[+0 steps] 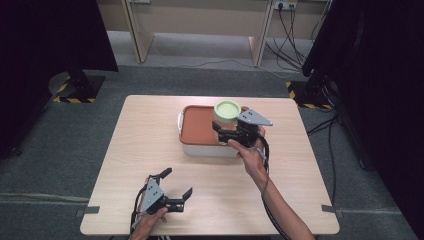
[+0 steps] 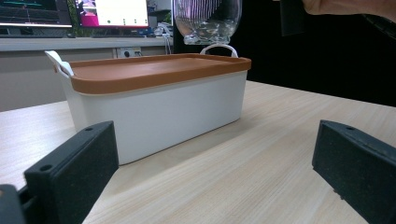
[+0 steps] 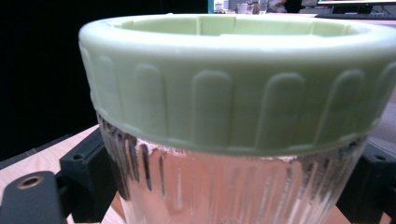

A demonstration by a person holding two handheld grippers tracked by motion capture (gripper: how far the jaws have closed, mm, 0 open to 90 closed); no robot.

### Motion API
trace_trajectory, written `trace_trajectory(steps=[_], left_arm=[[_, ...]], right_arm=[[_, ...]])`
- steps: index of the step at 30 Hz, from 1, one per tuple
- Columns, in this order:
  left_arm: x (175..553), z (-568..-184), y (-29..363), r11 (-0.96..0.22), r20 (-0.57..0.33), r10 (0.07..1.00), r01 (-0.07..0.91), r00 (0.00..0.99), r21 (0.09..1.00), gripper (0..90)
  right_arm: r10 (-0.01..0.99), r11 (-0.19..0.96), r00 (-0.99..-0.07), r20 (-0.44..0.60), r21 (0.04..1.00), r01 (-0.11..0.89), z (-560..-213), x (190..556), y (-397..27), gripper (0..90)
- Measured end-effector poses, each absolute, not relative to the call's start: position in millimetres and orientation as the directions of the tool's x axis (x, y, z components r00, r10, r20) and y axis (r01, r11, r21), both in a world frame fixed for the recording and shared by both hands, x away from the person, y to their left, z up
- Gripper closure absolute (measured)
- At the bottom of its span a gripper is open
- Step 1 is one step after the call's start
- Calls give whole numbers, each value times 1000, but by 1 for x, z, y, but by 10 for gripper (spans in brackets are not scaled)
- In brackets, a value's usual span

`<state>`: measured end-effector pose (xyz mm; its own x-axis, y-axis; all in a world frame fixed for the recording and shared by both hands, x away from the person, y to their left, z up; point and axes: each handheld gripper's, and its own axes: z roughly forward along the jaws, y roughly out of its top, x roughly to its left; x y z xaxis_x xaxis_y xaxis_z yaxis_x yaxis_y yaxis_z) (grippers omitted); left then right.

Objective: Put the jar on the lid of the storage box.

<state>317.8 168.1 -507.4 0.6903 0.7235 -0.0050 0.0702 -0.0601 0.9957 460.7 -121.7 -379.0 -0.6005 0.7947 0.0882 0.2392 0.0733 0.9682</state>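
From above, your right gripper clamped the glass jar over the box; your left gripper rested wide open, holding nothing, on the bench. In the left gripper view, the jar hung just above the box's brown lid. In the right gripper view, both jaws pressed its ribbed glass under the green cap, so you were likely mid-carry, and setting it down level came next.

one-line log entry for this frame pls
right gripper: shut on glass jar, green lid on, held above box's brown lid | left gripper: open, idle near table front edge
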Motion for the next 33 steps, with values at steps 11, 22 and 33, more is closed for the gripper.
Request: trace_trajectory(steps=[11, 22, 33], left_arm=[[318, -507, 168, -59, -6, 724, 70, 690, 996, 0], [318, -507, 168, -61, -4, 723, 69, 691, 996, 0], [318, -507, 168, -61, -5, 722, 71, 692, 996, 0]], right_arm=[[809, 75, -581, 84, 967, 243, -380, 475, -113, 116], [827, 76, -557, 74, 967, 242, -383, 489, -108, 116], [846, 69, -528, 75, 966, 249, -387, 502, -105, 116]])
